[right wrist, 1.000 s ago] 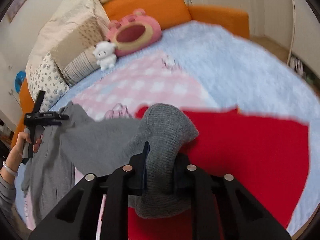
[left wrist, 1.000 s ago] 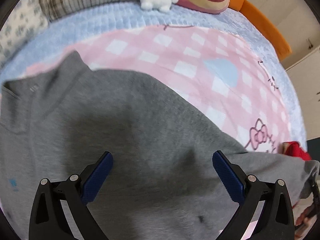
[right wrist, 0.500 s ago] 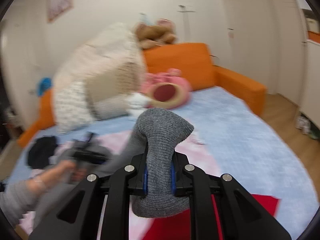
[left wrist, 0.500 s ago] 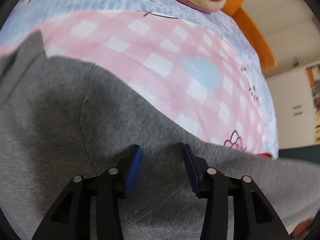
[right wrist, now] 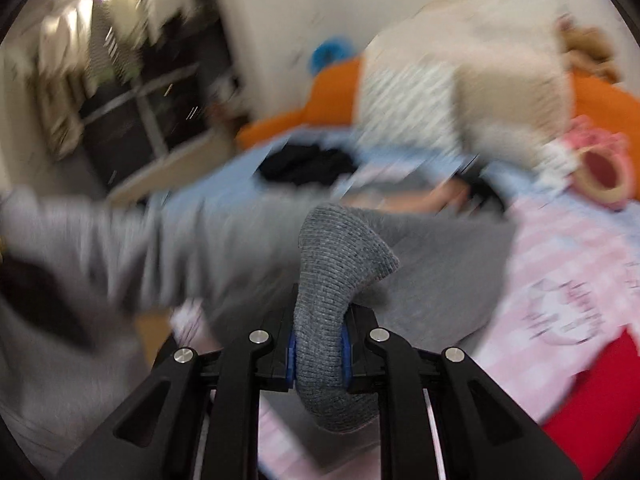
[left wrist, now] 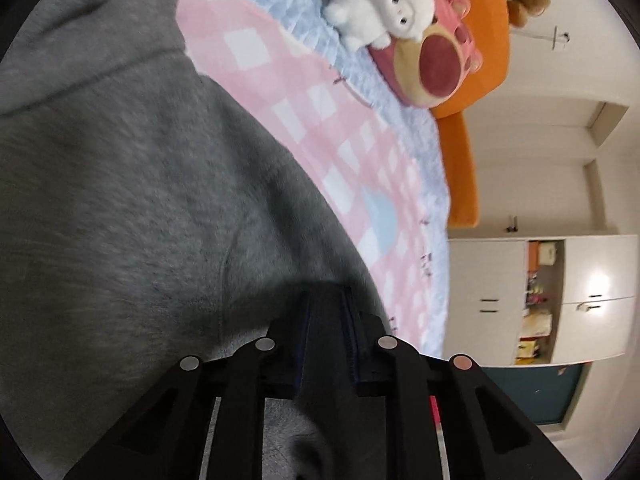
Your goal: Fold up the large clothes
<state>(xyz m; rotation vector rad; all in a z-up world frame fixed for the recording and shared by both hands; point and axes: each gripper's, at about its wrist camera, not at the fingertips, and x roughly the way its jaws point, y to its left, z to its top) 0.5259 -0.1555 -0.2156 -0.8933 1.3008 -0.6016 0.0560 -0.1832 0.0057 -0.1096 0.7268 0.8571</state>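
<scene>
A grey sweatshirt (left wrist: pixel 140 200) lies spread on a pink checked blanket (left wrist: pixel 280 92). My left gripper (left wrist: pixel 326 320) is low on its edge; the jaws are closing, and a dark fold of the grey cloth is pinched between the blue pads. In the blurred right wrist view, my right gripper (right wrist: pixel 319 344) is shut on the ribbed grey cuff (right wrist: pixel 340 256), which curls up over the fingers. The sleeve trails back to the sweatshirt's body (right wrist: pixel 440 264). Beyond it a person's hand (right wrist: pixel 420 200) holds the other gripper.
A white plush toy (left wrist: pixel 384 4) and a pink plush cushion (left wrist: pixel 436 64) sit by the orange sofa arm (left wrist: pixel 460 168). A red garment (right wrist: pixel 600 392) lies at the right, a black garment (right wrist: pixel 308 164) at the back. White cupboards (left wrist: pixel 560 300) stand beyond the bed.
The left jaws went from wide open to nearly closed on the grey cloth, and that gripper dropped and rolled. The right gripper swung fast to the left, still carrying the cuff.
</scene>
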